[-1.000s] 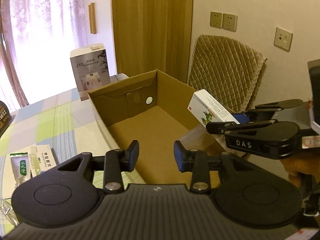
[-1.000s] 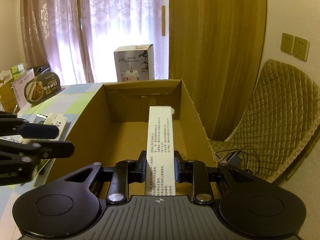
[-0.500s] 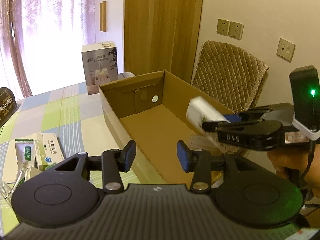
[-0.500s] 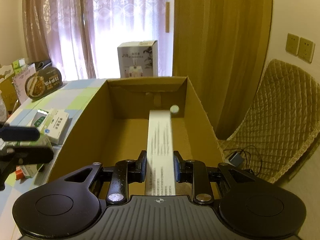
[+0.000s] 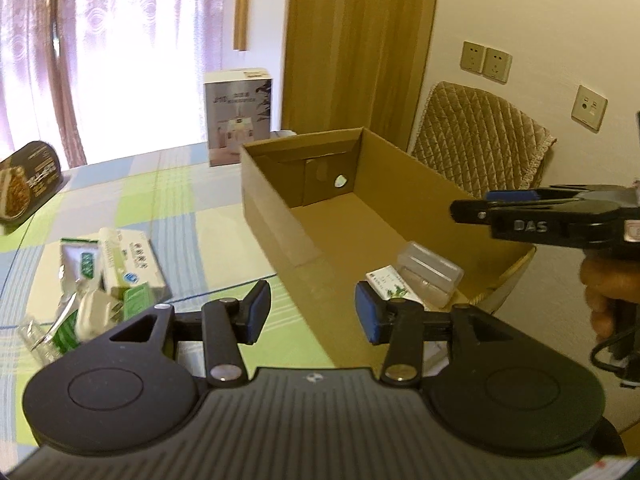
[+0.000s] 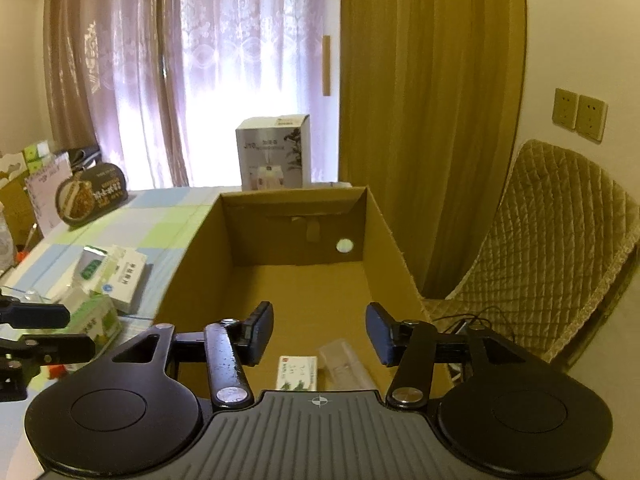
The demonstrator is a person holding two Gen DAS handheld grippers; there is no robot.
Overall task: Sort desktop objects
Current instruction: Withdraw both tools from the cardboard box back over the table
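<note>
The right gripper (image 6: 319,334) is hanging above the near end of the cardboard box (image 6: 297,294), its fingers spread wide and gripping nothing. Right below it, the white medicine carton (image 6: 297,373) with green print is lying flat on the box floor, close to the near wall, and a clear plastic case (image 6: 345,364) is sitting just beside it on the right. From the left wrist view the same pair is showing: medicine carton (image 5: 390,285) and clear plastic case (image 5: 430,274) side by side in the box's near end, with the rest of the cardboard box (image 5: 276,216) floor lying bare up to the far wall and its round hole.

The left gripper (image 5: 312,313) is hovering over the worktop (image 5: 168,200) just beside the box's left wall, fingers also wide apart, nothing between them. The right gripper (image 5: 472,208) is poking in from the right edge of that view, over the box, a hand (image 5: 608,292) wrapped around its handle.

Out on the checked cloth, a cluster of white-and-green medicine boxes (image 5: 130,264) and packets is waiting near the worktop's left side. A tall white product box (image 5: 238,116) is standing upright behind the cardboard box at the far edge, and a dark oval food package (image 5: 28,184) is leaning at the far left. A quilted chair (image 5: 480,140) is sitting beyond the box by the wall.
</note>
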